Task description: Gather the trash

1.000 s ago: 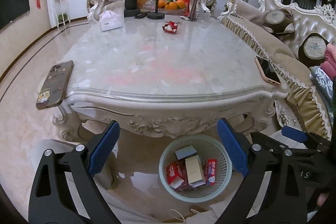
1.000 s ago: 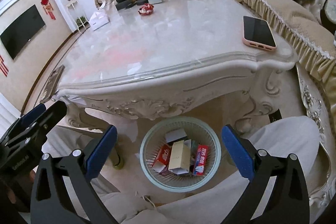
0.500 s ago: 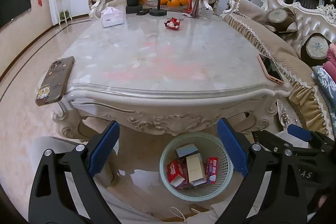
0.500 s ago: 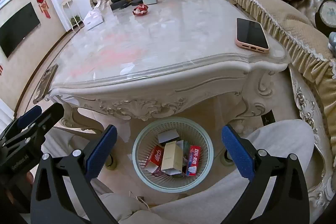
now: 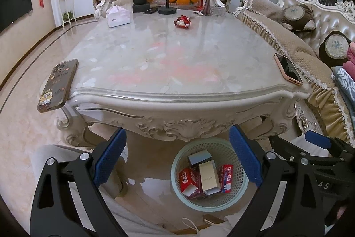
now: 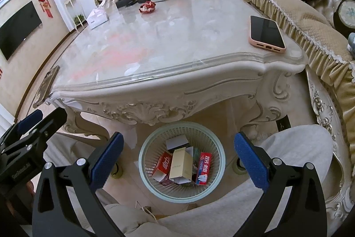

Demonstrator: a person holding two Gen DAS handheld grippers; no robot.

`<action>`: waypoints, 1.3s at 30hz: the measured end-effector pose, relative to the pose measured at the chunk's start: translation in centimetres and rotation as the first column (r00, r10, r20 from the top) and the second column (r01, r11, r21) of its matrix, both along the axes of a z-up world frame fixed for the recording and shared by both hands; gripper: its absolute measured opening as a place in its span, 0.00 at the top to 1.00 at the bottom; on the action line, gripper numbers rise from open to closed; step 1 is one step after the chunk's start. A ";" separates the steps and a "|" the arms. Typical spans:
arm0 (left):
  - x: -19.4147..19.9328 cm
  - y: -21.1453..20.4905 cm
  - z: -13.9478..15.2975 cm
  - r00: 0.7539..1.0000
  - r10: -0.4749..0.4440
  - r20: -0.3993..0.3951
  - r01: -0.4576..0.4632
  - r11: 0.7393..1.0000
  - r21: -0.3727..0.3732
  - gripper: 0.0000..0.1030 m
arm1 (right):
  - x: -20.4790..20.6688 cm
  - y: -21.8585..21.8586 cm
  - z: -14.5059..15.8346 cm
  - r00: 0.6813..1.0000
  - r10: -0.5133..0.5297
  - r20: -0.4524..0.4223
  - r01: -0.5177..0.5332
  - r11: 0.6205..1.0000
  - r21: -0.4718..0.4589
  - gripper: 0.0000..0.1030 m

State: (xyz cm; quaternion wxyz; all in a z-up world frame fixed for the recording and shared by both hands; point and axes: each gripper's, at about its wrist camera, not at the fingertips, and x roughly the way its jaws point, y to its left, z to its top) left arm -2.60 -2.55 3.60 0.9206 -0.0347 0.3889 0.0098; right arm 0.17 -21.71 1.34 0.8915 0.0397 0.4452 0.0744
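A pale green mesh waste basket [image 5: 240, 190] [image 6: 146, 179] stands on the floor under the table's near edge. It holds several small cartons, among them a beige box [image 5: 208, 177] [image 6: 180, 164] and a red carton [image 5: 186, 178]. My left gripper [image 5: 177, 157] is open and empty above the basket. My right gripper [image 6: 178, 159] is open and empty above it too, and shows at the right of the left wrist view [image 5: 319, 141]. A red and white crumpled wrapper [image 5: 182, 22] [image 6: 147, 7] lies far back on the marble table [image 5: 168, 54].
A phone in a cartoon case [image 5: 57, 86] overhangs the left table corner. A pink phone [image 6: 266, 34] lies at the right corner. A white tissue box [image 5: 117, 17], a black stand, oranges and a vase stand at the far end. A sofa [image 5: 310, 54] runs along the right.
Both grippers have drawn back and tilted up a little, so the basket sits slightly lower in each view. Both stay open and empty.
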 end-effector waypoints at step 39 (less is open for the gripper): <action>-0.5 -0.6 -0.4 0.998 -0.055 -0.024 0.052 0.993 -0.109 0.12 | 0.3 0.6 -1.7 1.000 0.010 -0.028 -0.011 0.998 -0.059 0.07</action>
